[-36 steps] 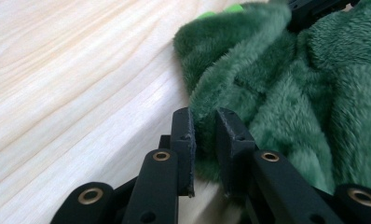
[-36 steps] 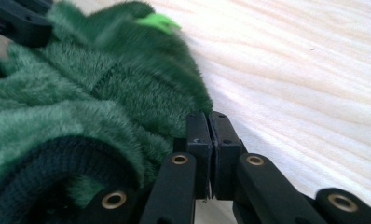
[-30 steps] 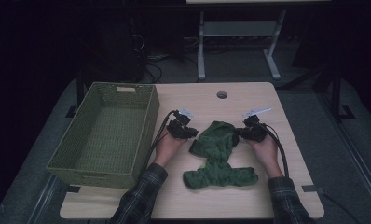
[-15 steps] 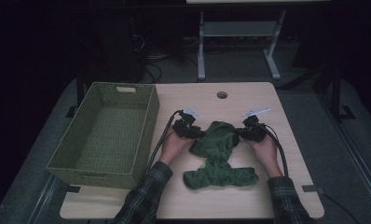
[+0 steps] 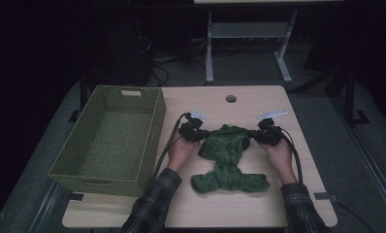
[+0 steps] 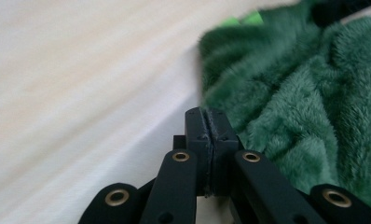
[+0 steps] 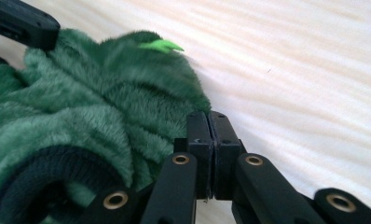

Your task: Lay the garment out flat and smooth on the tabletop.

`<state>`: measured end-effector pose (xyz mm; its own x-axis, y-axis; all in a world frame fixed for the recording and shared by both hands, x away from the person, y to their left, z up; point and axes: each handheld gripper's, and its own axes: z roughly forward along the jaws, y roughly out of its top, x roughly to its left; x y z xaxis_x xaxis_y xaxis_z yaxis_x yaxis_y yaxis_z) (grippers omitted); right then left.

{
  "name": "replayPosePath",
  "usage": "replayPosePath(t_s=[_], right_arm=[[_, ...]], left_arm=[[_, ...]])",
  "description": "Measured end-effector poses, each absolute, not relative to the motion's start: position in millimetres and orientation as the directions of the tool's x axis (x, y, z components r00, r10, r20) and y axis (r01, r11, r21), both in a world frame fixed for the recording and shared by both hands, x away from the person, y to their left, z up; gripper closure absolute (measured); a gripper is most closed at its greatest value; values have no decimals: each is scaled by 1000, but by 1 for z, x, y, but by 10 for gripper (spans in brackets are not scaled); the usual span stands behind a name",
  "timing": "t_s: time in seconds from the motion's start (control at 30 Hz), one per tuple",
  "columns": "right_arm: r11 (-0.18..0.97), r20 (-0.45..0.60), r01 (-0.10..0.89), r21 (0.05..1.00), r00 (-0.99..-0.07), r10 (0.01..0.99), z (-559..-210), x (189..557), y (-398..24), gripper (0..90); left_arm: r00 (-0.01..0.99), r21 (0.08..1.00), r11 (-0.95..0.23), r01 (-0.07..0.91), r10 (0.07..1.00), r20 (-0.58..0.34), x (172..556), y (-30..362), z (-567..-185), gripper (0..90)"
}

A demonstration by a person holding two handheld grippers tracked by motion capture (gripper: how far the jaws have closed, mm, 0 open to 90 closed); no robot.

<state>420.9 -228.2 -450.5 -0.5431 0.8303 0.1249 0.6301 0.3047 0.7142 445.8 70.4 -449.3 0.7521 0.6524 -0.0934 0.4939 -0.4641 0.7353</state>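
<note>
Your left gripper (image 5: 196,132) sits at the left edge of the green fleece (image 5: 227,158), and its jaws have just been closing; in the left gripper view (image 6: 206,122) they are pressed flat together with nothing visible between them, the fleece (image 6: 305,93) lying just beside them to the right. Your right gripper (image 5: 265,135) is at the fleece's right edge, and in the right gripper view (image 7: 213,125) its jaws are also fully together, the pile (image 7: 104,107) bunched against their left side; whether any fabric is pinched there you cannot tell. The fleece lies crumpled on the tabletop (image 5: 259,102) between your two hands, its lower part spread toward you. The basket (image 5: 108,141) stands to the left, well apart from the fleece.
</note>
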Motion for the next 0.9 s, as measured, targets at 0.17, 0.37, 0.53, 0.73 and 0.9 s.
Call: replayPosePath(t_s=[0.17,0.37,0.53,0.73,0.9], right_arm=[[277,156,636,720,-538,828,-458,427,-229,889],[285,143,643,711,-529,836,-475,436,-226,888],[260,164,650,714,-517,840,-477,438,-228,862],[228,162,614,756,-512,843,-454,427,-237,660],[246,141,606,756,-518,843,-440,417,-238,583]], left_arm=[[722,752,-428,501,686,-90,452,73,-456,894],[704,738,-426,523,704,-92,462,71,-474,893],[706,737,-428,524,702,-95,463,70,-474,870],[727,761,-424,491,680,-90,454,78,-447,737],[743,760,-426,491,660,-110,445,81,-433,644]])
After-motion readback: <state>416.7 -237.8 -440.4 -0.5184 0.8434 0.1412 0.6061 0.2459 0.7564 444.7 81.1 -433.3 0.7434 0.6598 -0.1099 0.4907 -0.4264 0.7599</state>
